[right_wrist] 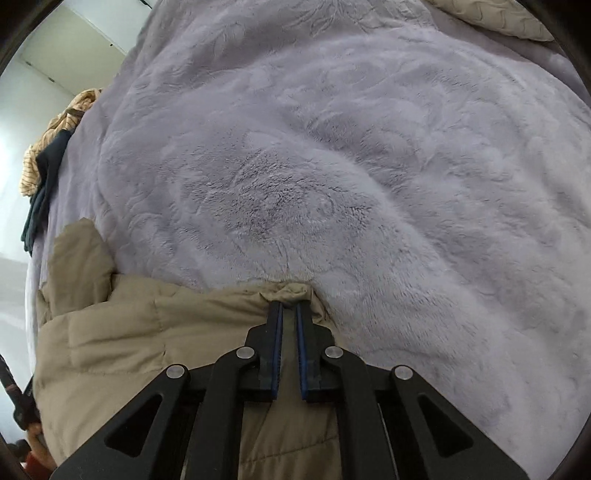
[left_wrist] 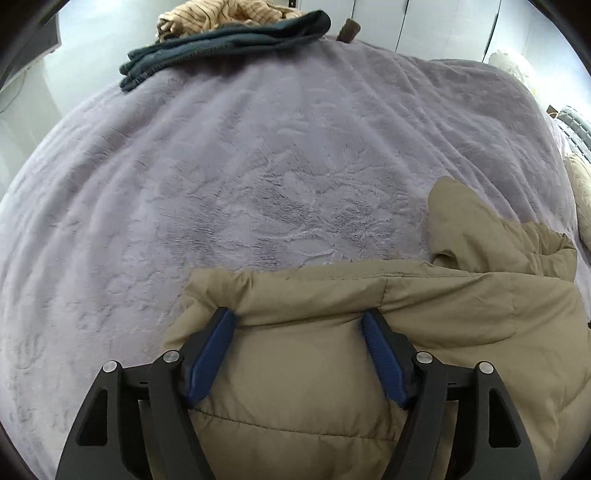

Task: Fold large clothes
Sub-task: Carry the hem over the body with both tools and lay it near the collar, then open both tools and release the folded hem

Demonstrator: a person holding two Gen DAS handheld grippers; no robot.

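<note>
A khaki padded jacket (left_wrist: 461, 314) lies on a lilac plush blanket (left_wrist: 258, 166) that covers a bed. In the left wrist view my left gripper (left_wrist: 299, 314) stands wide over the jacket's top edge. Puffy fabric bulges between its blue pads (left_wrist: 210, 354), whose inner faces still show. A sleeve or flap (left_wrist: 454, 218) sticks up at the right. In the right wrist view my right gripper (right_wrist: 290, 304) is shut on a bunched corner of the jacket (right_wrist: 129, 332) at its far edge, low over the blanket (right_wrist: 369, 184).
Folded dark green clothes (left_wrist: 221, 44) and a beige striped garment (left_wrist: 221, 14) lie stacked at the bed's far edge; the same stack (right_wrist: 40, 173) shows at left in the right wrist view. A beige pillow (right_wrist: 498, 18) lies at the top right. White walls and cupboards stand beyond.
</note>
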